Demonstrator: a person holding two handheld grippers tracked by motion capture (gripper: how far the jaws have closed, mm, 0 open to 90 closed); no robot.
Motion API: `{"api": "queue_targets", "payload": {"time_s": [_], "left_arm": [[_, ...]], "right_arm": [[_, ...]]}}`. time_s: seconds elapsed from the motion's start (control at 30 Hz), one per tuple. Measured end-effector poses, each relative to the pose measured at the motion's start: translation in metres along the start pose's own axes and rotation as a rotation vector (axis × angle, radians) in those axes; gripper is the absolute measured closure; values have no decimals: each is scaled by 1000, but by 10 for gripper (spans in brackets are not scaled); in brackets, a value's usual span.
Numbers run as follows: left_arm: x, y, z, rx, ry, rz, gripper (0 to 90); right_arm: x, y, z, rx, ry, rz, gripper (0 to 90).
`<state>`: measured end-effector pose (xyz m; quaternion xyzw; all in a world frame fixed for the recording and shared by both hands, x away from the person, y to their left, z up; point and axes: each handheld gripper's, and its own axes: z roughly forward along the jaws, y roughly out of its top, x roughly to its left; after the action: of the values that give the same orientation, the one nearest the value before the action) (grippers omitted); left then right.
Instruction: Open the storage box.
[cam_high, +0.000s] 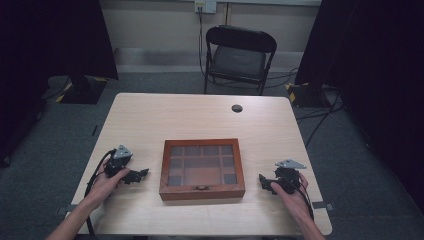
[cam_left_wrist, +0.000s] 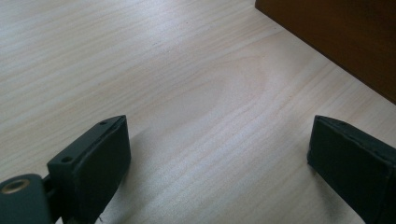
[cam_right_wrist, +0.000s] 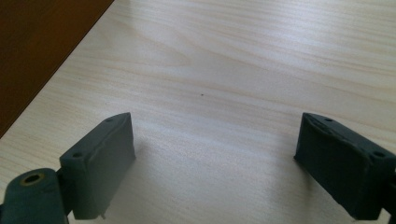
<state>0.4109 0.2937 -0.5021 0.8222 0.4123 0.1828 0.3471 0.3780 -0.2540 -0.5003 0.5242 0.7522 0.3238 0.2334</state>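
Wooden box (cam_high: 202, 170): flat, rectangular, brown, lid closed, set on the table (cam_high: 150, 120) near the front edge, roughly midway across the width. Lid glazed, with a grid of compartments visible beneath the panes. Small metal clasp (cam_high: 201, 188) centred on the front wall of the box, facing the person.

Left tongs (cam_high: 141, 174): just left of the box, level with its front half, apart from its left wall. Jaws spread wide, nothing between them, bare table surface in the gap as seen in the left gripper view (cam_left_wrist: 219, 154). Corner of the box (cam_left_wrist: 336, 37) at upper right of that view, ahead of the jaws and not in contact. Held by the left hand (cam_high: 107, 182), low over the table.

Right tongs (cam_high: 263, 182): just right of the box, level with its front right corner, apart from its right wall. Jaws spread wide, nothing gripped, bare table in the gap in the right gripper view (cam_right_wrist: 215, 154). Side of the box (cam_right_wrist: 42, 51) at upper left of that view, clear of the jaws. Held by the right hand (cam_high: 292, 192).

Beyond the box: round grommet hole (cam_high: 237, 108) near the far edge of the table. Behind the table, farther from the box: black folding chair (cam_high: 239, 57) on grey carpet.
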Motion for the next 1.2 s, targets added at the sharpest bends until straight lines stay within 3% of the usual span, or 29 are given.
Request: {"api": "queue_targets", "payload": {"time_s": [0.2, 0.33, 0.47, 0.53, 0.67, 0.83, 0.87, 0.9, 1.03, 1.1, 1.13, 1.2], "left_arm": [[0, 0, 0, 2, 0, 4, 53], [0, 0, 0, 1, -1, 3, 53], [1, 0, 0, 2, -3, 4, 52], [1, 0, 0, 1, -8, 5, 51], [1, 0, 0, 2, -7, 4, 48], [1, 0, 1, 0, -9, 2, 47], [1, 0, 1, 1, -7, 2, 45], [1, 0, 1, 1, -7, 2, 45], [1, 0, 1, 5, -6, 2, 35], [1, 0, 1, 5, -7, 2, 35], [1, 0, 1, 5, -7, 2, 35], [1, 0, 1, 5, -7, 2, 35]], "right_arm": [[0, 1, 0, 6, 5, -10, 112], [1, 7, -2, 25, 17, -17, 163], [2, 16, -10, -25, 64, 1, 212], [4, 23, -15, -30, 62, -4, 225], [4, 35, -22, -36, 122, -9, 270], [14, 39, -28, -21, 186, -48, 298], [19, 43, -32, -35, 230, -58, 323], [19, 43, -32, -35, 230, -58, 323], [29, 54, -43, -56, 308, -88, 360], [32, 57, -45, -54, 317, -101, 360], [33, 62, -51, -67, 368, -87, 376], [37, 65, -54, -76, 396, -100, 396]]}}
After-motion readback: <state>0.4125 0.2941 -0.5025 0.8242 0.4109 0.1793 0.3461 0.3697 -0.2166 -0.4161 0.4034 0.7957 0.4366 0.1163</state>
